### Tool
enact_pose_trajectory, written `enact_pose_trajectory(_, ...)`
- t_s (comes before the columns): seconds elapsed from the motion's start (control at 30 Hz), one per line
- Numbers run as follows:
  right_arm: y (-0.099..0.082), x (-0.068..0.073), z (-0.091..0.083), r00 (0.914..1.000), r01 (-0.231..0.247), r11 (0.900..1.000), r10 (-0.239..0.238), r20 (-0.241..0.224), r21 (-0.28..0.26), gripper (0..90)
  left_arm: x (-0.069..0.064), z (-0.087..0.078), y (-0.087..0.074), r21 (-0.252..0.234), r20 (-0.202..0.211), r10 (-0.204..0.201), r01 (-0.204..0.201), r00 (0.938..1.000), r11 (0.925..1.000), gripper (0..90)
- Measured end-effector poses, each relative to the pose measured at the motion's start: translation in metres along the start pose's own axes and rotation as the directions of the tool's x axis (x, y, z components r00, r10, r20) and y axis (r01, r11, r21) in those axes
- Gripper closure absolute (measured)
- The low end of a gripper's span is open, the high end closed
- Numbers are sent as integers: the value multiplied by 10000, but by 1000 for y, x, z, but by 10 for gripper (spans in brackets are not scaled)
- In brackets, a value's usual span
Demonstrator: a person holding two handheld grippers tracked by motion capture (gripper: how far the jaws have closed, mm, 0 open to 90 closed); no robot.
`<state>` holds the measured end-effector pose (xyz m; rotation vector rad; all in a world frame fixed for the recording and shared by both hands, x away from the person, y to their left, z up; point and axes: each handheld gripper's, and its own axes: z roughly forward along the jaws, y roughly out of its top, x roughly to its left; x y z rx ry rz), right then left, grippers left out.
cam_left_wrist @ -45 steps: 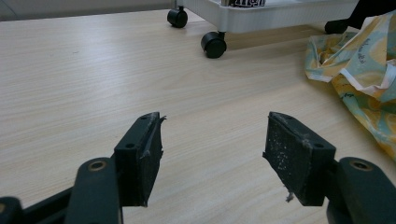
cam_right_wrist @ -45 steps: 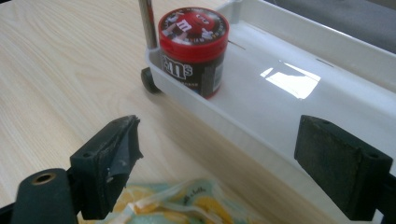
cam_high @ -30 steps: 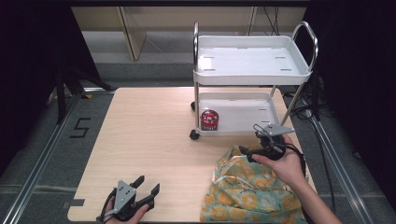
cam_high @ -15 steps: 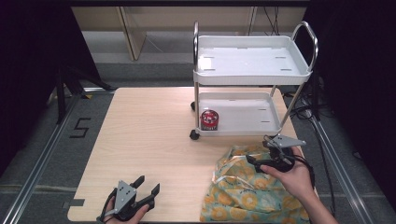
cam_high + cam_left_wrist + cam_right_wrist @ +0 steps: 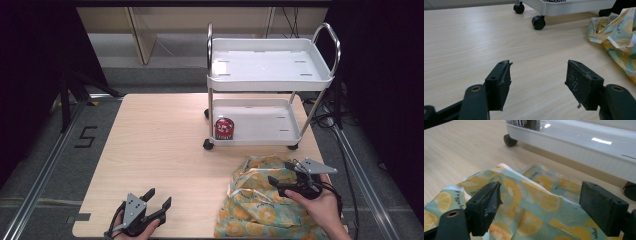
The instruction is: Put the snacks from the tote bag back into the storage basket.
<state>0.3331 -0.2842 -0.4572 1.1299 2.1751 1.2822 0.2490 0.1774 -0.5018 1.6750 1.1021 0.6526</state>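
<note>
— What stood on the pale wooden table (image 5: 165, 145)?

— A white two-shelf plastic cart (image 5: 270, 75), a red round tin (image 5: 224, 127) on its lower shelf. Nearer me lay a crumpled lemon-print cloth (image 5: 255, 210).

— Your tools?

— My right gripper (image 5: 281, 172) hovered over the cloth, jaws spread. My left gripper (image 5: 157, 198) rested near the table's edge, likewise released.

Left half of the tabletop (image 5: 150, 145) is bare; you have open passage there. Upper right: white cart (image 5: 270, 80) blocks, red can (image 5: 224, 128) on its lower shelf. Lower right: crumpled lemon-print cloth (image 5: 255, 205) covers the surface.
</note>
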Motion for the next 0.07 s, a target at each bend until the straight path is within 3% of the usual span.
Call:
enact_pose_trajectory(0.03,0,-3,-1,9995,306,9995,-306,56,-56,191,1,-1,0,132,-41,100,-99,9999,9999,359)
enact_pose_trajectory(0.07,0,-1,-2,9999,138,9999,-138,63,-55,190,1,-1,0,107,-37,70,-70,10000,9999,359)
